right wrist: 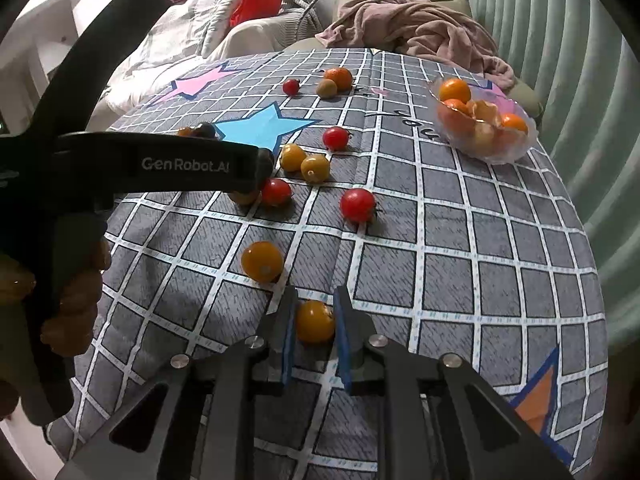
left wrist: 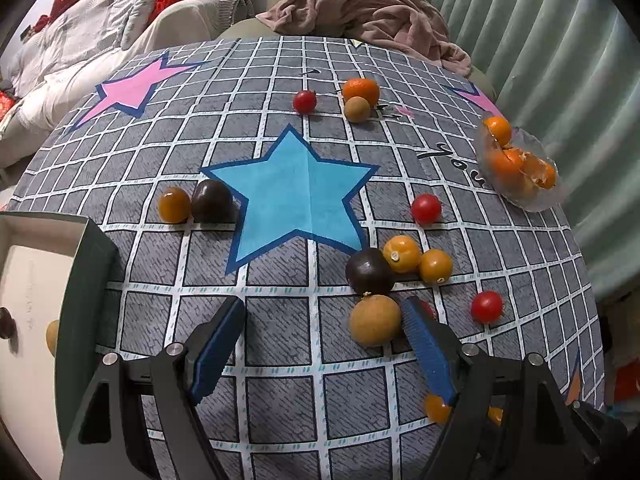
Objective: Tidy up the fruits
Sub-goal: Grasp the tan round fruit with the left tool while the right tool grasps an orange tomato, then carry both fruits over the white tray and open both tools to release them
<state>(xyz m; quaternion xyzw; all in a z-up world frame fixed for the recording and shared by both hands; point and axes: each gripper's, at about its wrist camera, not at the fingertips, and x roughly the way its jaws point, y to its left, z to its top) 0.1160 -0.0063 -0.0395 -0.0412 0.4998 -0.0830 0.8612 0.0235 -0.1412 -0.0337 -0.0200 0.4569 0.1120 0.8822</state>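
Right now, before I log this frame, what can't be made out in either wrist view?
- Left wrist view: the box is cut off by the left edge; its contents are blurred, with two fruits only partly seen.
- Left wrist view: a red fruit is nearly hidden behind the left claw's finger.
- Right wrist view: the brown longan and dark fruit are mostly covered by the left tool's body.
- Right wrist view: whether the right claw's pads touch the yellow tomato is unclear.

My left gripper's body (right wrist: 152, 164) blocks the dark fruit (right wrist: 266, 162) & a tan one (right wrist: 242, 198) in the right cam, only slivers peek out. Box (left wrist: 86, 264) is cut off by the left cam's edge, and what's inside is blurry, can't tell tbh. Small orange fruit (left wrist: 436, 408) sits half behind my left finger (left wrist: 428, 344). Bowl (right wrist: 516, 152) contents overlap, can't count em
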